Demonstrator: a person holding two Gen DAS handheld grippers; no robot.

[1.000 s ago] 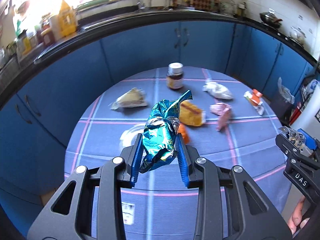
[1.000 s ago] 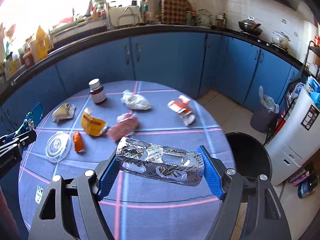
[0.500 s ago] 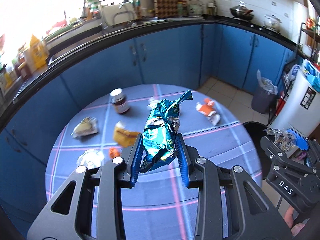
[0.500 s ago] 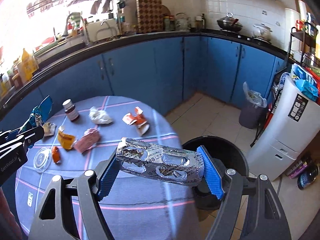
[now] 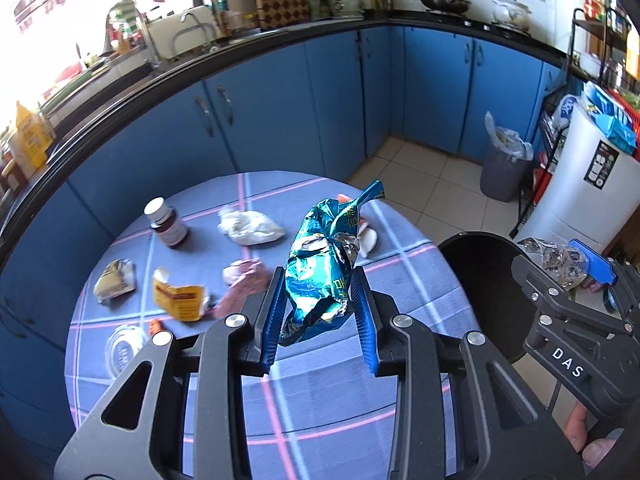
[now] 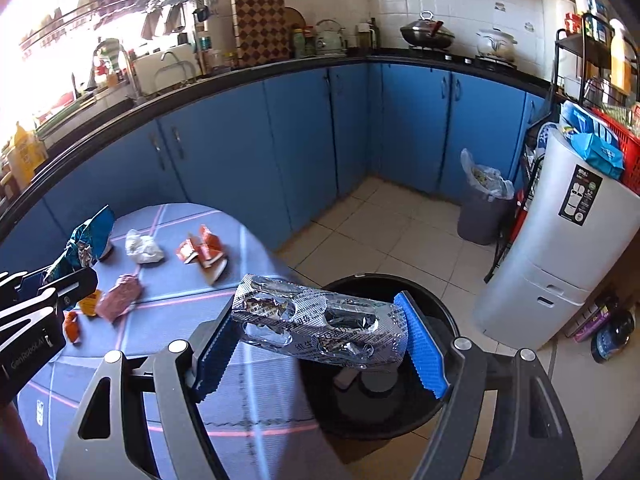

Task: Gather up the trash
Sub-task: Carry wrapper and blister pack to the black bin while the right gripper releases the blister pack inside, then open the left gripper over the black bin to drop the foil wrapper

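Observation:
My left gripper point(image 5: 320, 316) is shut on a crumpled teal foil wrapper point(image 5: 326, 264) and holds it above the round blue table point(image 5: 280, 412). My right gripper point(image 6: 320, 344) is shut on a silver blister pack point(image 6: 320, 324), held over the near edge of the black bin point(image 6: 404, 408) beside the table. The bin also shows in the left wrist view point(image 5: 480, 284), with the right gripper point(image 5: 560, 264) above its right rim. Trash on the table: white crumpled paper point(image 5: 250, 228), a pink wrapper point(image 5: 244, 280), a yellow box point(image 5: 180, 298), an orange-white packet point(image 6: 202, 252).
A brown jar point(image 5: 166, 222), a beige wrapper point(image 5: 114, 282) and a clear lid point(image 5: 124, 344) lie on the table's left. Blue cabinets point(image 6: 280, 144) curve behind. A grey lined bin point(image 6: 482, 204) and a white appliance point(image 6: 560, 248) stand on the tiled floor to the right.
Both grippers have swung right with their loads. The right gripper has moved from over the table to over the black bin. Both grips are unchanged.

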